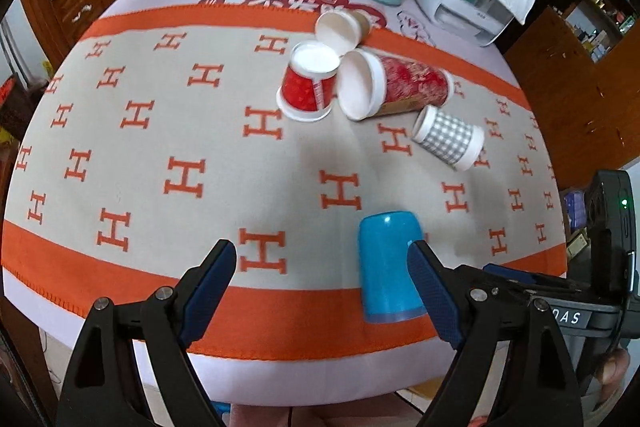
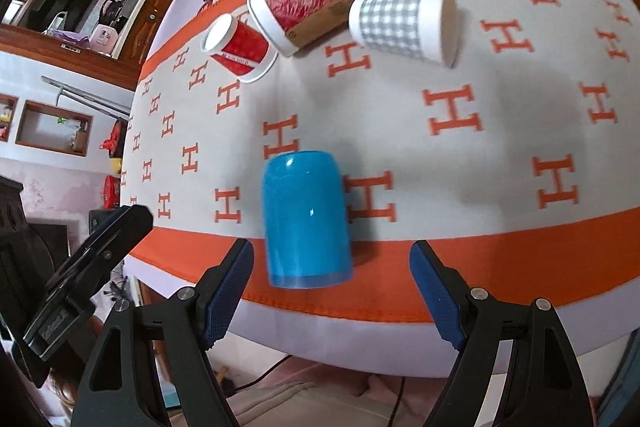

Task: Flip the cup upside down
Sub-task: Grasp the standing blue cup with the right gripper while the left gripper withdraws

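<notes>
The left gripper (image 1: 324,291) hangs released, jaws spread wide, just left of the blue cup (image 1: 390,265), which stands upside down on the orange-bordered cloth (image 1: 160,131). The right gripper (image 2: 332,295) is likewise spread, holding nothing, with the cup between its fingers, untouched

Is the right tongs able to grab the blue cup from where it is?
Probably yes. The right tongs are open, and the blue cup stands upside down just ahead, nearer their left finger. Nothing lies between; the paper cups are farther back.
</notes>
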The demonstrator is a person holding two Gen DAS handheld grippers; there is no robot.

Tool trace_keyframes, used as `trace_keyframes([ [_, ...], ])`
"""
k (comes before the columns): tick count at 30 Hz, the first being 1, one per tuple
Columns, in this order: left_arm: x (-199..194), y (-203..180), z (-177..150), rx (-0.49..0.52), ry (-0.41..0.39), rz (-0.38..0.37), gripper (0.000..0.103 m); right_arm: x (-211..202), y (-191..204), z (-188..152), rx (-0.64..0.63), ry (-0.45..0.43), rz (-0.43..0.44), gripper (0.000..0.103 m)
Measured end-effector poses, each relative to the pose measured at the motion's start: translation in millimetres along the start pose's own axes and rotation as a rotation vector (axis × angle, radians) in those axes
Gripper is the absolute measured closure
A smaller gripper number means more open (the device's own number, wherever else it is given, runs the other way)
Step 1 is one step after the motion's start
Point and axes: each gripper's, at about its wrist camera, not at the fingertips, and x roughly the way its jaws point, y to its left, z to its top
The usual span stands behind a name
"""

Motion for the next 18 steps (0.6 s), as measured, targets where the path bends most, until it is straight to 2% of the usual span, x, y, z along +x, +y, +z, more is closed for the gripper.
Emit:
trace_keyframes([
  [4, 9, 12, 0, 0.001, 0.032, 0.011, 0.017, 14, 11, 5, -0.001, 0.033, 0.000, 0.021],
  [9, 27, 28, -7, -0.024, 0.073, -0.012, 0.017, 31, 16, 11, -0.015, 0.068, -0.026, 0.021],
  [18, 56, 41, -19, -0.035, 0.116, 0.010, 0.017, 69, 4, 29, 0.002, 0.148, 0.000, 0.021],
])
